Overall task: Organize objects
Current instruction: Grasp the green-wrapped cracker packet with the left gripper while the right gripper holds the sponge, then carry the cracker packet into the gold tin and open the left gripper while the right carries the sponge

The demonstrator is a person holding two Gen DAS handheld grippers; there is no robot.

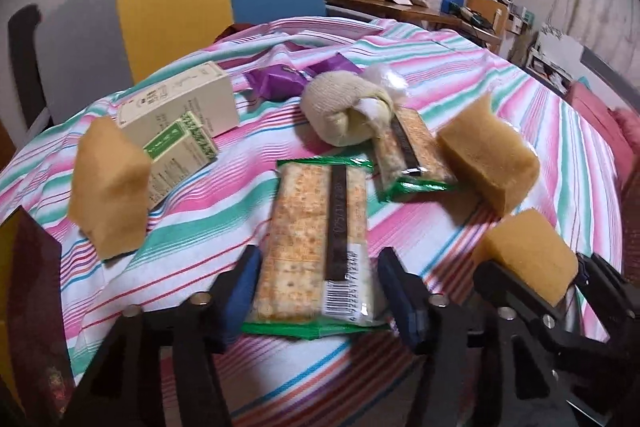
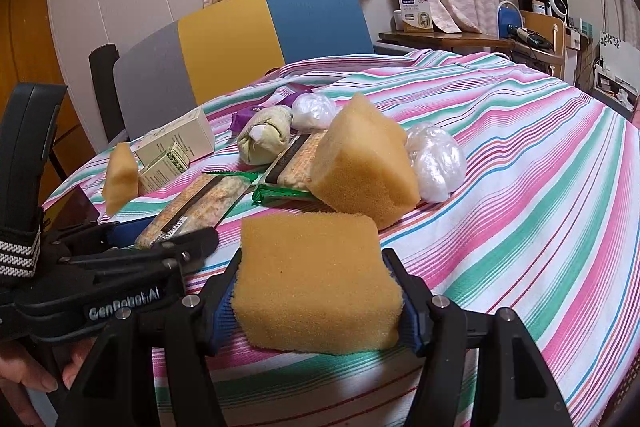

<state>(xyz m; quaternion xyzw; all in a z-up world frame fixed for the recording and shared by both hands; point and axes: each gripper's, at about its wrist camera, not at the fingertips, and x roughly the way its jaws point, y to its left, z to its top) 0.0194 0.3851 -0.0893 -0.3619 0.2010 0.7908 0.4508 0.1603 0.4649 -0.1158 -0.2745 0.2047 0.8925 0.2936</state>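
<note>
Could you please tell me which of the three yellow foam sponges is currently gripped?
The yellow foam sponge between the right gripper fingers; the other two sponges sit free on the cloth.

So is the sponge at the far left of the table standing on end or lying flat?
Standing on end: the far-left sponge rises tall and narrow from the striped tablecloth, beside the green-labelled box.

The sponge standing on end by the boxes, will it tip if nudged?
Probably. That sponge stands on a narrow end on soft, wrinkled cloth, so a light push should topple it. It looks porous, so likely light and squashy.
</note>
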